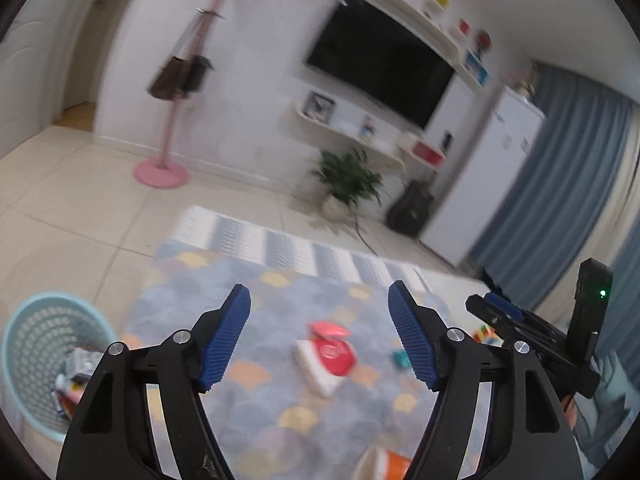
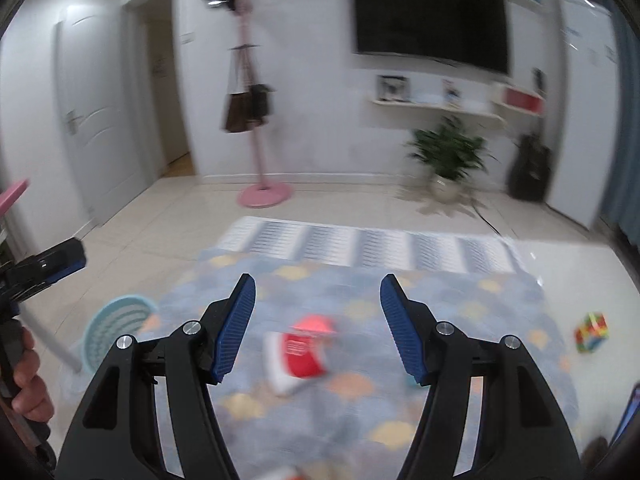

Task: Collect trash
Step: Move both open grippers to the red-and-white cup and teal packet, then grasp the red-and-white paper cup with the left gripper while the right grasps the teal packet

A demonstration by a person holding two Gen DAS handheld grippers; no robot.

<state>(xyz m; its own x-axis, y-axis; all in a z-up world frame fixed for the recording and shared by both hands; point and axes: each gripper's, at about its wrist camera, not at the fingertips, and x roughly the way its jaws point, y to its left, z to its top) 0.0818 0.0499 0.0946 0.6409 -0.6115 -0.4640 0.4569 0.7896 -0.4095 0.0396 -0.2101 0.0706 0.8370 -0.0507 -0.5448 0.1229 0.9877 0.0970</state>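
A red and white packet (image 1: pixel 328 354) lies on the patterned rug (image 1: pixel 280 412), straight ahead of my left gripper (image 1: pixel 319 300), which hangs above it, open and empty. The same packet (image 2: pixel 302 350) lies ahead of my right gripper (image 2: pixel 318 286), also open with nothing between its blue pads. A light blue mesh bin (image 1: pixel 38 356) stands at the left on the floor with wrappers inside; the right wrist view has the bin (image 2: pixel 116 326) left of the rug. An orange and white piece of trash (image 1: pixel 384 462) lies near the bottom edge.
A small teal item (image 1: pixel 400 360) and a colourful cube (image 2: pixel 592 332) lie to the right. A pink coat stand (image 2: pixel 262 192), a potted plant (image 2: pixel 448 156), a wall television (image 2: pixel 428 20) and a dark bag (image 2: pixel 530 172) stand at the far wall. A hand (image 2: pixel 28 376) holds the other gripper at left.
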